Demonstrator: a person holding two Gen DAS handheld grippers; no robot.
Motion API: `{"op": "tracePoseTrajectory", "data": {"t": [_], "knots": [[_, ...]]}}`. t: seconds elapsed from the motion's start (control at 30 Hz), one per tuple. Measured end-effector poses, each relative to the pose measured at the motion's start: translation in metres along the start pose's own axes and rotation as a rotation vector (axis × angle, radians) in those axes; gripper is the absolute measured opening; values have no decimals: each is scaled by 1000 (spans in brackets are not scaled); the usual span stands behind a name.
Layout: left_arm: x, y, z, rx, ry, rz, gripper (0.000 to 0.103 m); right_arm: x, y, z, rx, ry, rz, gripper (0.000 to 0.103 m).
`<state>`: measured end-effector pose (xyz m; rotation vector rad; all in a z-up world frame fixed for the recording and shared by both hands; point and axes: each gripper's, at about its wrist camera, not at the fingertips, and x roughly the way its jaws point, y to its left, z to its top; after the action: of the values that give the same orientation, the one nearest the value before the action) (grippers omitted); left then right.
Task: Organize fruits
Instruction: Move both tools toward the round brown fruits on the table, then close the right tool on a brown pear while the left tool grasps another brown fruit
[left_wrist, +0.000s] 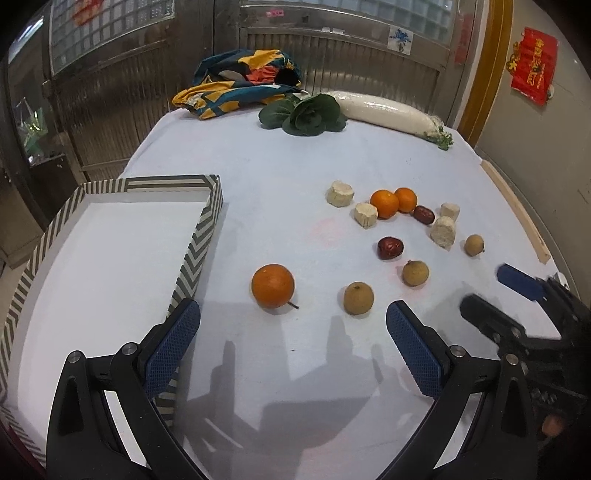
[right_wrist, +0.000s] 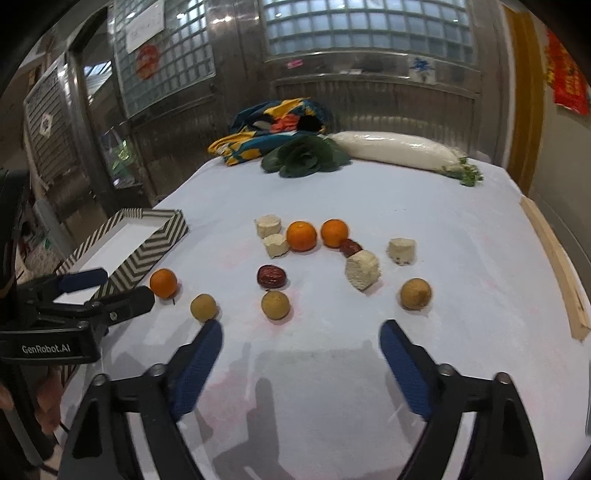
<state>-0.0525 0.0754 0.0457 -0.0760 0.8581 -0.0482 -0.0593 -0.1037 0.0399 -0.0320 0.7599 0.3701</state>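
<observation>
Fruit lies scattered on the white tablecloth. A lone orange (left_wrist: 273, 285) (right_wrist: 163, 283) sits just beyond my left gripper (left_wrist: 292, 308), which is open and empty beside the striped box (left_wrist: 192, 251) (right_wrist: 147, 254). Two more oranges (left_wrist: 393, 202) (right_wrist: 317, 233) lie further back. There are three tan longans (left_wrist: 358, 298) (right_wrist: 275, 305), two dark red dates (left_wrist: 390, 247) (right_wrist: 271, 276) and several pale cut chunks (left_wrist: 443, 231) (right_wrist: 362, 269) around them. My right gripper (right_wrist: 300, 326) is open above bare cloth, just short of the nearest longans, with nothing between its fingers.
A leafy green vegetable (left_wrist: 306, 114) (right_wrist: 304, 157), a long white radish (left_wrist: 388, 110) (right_wrist: 399, 149) and a colourful cloth bundle (left_wrist: 240, 83) (right_wrist: 273, 125) lie at the table's far edge. A wooden strip (left_wrist: 513, 210) (right_wrist: 554, 266) runs along the right edge.
</observation>
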Motion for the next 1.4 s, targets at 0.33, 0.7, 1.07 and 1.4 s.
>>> {"op": "tracePoseTrajectory", "data": {"t": [0.33,0.7,1.07,1.4], "knots": [[19,4,2,-9,50,-16,102,52,13,14,-70,114,79,46],[27,-4,3,62,57,-10,101,62,-2,16,-50,129,100,23],[35,-55,5,203,48,-74,84,51,-19,12,2,106,109,23],[59,-55,2,209,105,-91,26,49,-27,9,18,103,133,23]]}}
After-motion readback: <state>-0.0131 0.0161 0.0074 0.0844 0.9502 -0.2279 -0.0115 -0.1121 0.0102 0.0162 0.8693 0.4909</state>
